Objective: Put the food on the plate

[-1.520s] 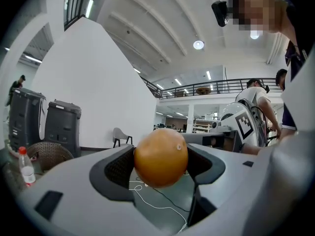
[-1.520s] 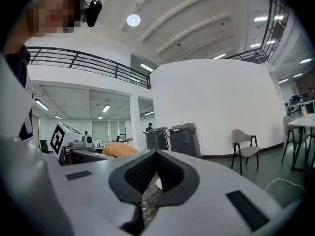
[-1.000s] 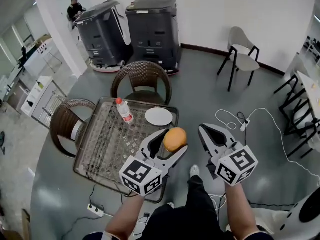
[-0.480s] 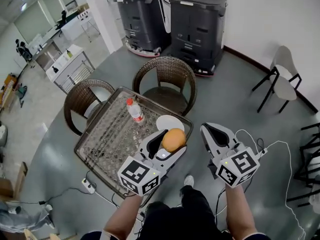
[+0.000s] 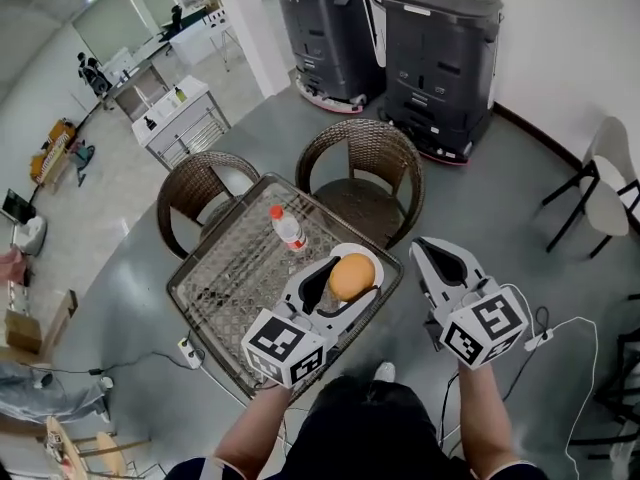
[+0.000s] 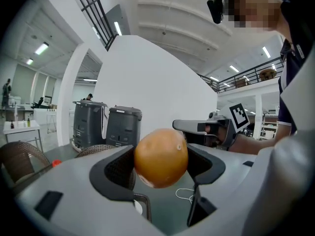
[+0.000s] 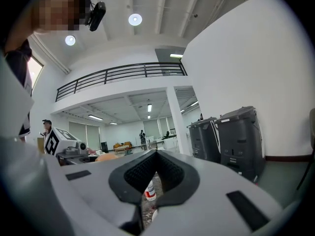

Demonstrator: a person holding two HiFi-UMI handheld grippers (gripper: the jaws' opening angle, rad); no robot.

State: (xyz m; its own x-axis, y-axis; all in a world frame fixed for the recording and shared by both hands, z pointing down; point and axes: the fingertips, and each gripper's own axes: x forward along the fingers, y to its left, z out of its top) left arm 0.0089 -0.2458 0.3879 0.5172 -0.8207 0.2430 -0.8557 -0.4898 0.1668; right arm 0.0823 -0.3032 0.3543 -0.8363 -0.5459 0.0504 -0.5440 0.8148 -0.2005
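Pinching the food [image 6: 161, 156], a round orange-brown piece with a paler patch on its underside, in the left gripper [image 5: 352, 274]. Spreading those jaws wide to take it, the dark ribbed pads pressing on its two sides and the piece bulging out above and below them. Holding it up in the air, clear of the table [image 5: 215, 288]. Showing it, from the head view, right in front of the white plate [image 5: 366, 251] at the table's right-hand corner, with only a strip of the plate's rim peeking out past the jaw tips. Not yet resting it on that plate.

Carrying nothing in the right gripper [image 5: 437, 256]. Pressing its two jaws together at the tips, with only a thin slit left lower down between the pads. Glimpsing, through that slit, a little of the bottle [image 7: 150, 190] with its red label. Hovering just beside the left gripper without touching it, off the table's right edge and over the grey floor.

Leaving the bottle, clear with a red cap, untouched on the glass top a little beyond the plate. Facing two wicker chairs [image 5: 362, 168] on the table's far side, and two dark machines [image 5: 445, 38] against the white wall behind them.
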